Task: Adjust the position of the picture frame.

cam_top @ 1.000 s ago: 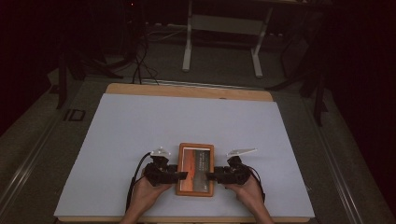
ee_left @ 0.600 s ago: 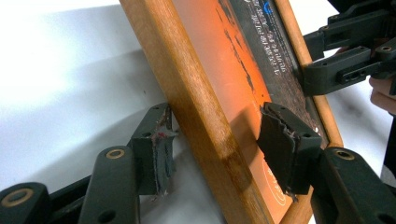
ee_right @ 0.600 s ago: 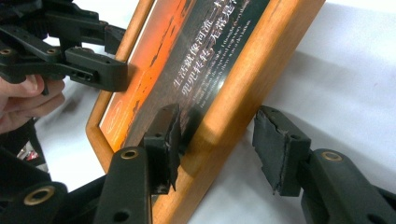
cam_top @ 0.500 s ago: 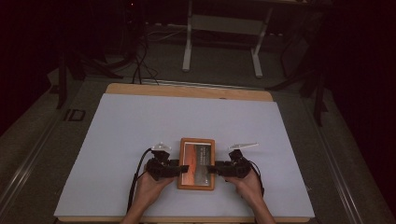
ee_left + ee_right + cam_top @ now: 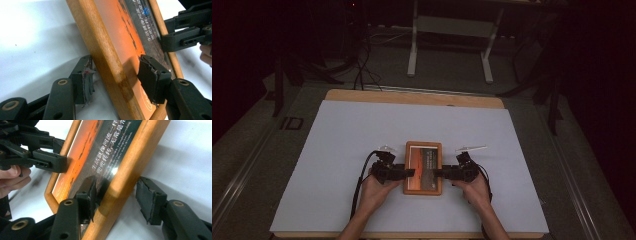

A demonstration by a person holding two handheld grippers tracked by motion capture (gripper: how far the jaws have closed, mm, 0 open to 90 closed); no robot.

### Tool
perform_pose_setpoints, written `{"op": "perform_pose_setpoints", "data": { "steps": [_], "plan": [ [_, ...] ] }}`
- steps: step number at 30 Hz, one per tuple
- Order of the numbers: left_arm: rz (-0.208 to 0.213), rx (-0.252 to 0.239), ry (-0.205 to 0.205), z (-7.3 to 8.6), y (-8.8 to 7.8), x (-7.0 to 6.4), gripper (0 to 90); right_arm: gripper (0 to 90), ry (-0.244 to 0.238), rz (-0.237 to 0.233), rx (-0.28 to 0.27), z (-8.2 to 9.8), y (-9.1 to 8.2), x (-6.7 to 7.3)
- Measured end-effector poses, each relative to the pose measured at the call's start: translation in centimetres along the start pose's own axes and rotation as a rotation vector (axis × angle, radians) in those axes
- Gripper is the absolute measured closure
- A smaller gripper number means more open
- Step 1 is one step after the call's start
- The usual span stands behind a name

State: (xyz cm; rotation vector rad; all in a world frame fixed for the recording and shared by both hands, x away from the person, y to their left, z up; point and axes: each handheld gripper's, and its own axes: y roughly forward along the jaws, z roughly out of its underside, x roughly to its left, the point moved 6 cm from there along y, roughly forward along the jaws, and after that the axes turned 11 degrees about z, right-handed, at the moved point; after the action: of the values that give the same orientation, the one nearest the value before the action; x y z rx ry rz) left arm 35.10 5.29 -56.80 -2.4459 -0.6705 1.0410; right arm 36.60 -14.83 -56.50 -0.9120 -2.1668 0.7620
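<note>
A wooden picture frame (image 5: pixel 423 167) with an orange and dark print lies at the near middle of the white table. My left gripper (image 5: pixel 411 173) straddles its left rail. In the left gripper view (image 5: pixel 117 67) one pad sits on the glass and the other against the rail's outer side; the jaws have just been closing on that rail. My right gripper (image 5: pixel 436 173) mirrors this on the right rail. In the right gripper view (image 5: pixel 117 186) its inner pad presses the glass and the outer pad's tip touches the wood; its jaws have just opened a touch.
A white sheet (image 5: pixel 362 130) covers the table, with a wooden edge (image 5: pixel 412 97) at the far side. Beyond it the dark floor holds cables (image 5: pixel 362 70) and a metal desk stand (image 5: pixel 449 45). Both forearms enter from the bottom edge.
The frame and both grippers have moved together a little away from the person, toward the middle of the table. Both grippers stay on the frame's side rails.
</note>
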Motion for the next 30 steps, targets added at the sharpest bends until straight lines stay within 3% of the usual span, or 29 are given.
{"op": "perform_pose_setpoints", "data": {
  "steps": [4, 9, 11, 18, 25, 30],
  "plan": [
    [-0.020, 0.011, 0.042, 0.1, 0.2, -0.2, 42.6, 49.6, 0.001, -0.001, -0.011, 0.0, 0.1, 0.0],
    [-0.044, 0.027, 0.082, 0.2, 0.2, -0.5, 38.1, 46.6, -0.041, 0.014, -0.014, 0.1, 0.1, 0.2],
    [-0.089, 0.019, 0.123, 0.2, -0.2, -0.6, 39.0, 44.9, -0.049, 0.019, -0.024, 0.1, -0.1, 0.2],
    [-0.181, -0.043, 0.210, -0.3, -2.4, -1.1, 39.6, 41.3, -0.079, 0.055, -0.049, -0.1, -0.9, 0.2],
    [-0.224, -0.124, 0.208, -0.8, -4.0, -0.8, 39.8, 38.4, -0.086, 0.095, -0.075, -0.4, -1.6, -0.4],
    [-0.236, -0.147, 0.221, -0.9, -4.5, -1.1, 39.8, 37.6, -0.084, 0.106, -0.083, -0.6, -1.9, -0.4]
  ]
}}
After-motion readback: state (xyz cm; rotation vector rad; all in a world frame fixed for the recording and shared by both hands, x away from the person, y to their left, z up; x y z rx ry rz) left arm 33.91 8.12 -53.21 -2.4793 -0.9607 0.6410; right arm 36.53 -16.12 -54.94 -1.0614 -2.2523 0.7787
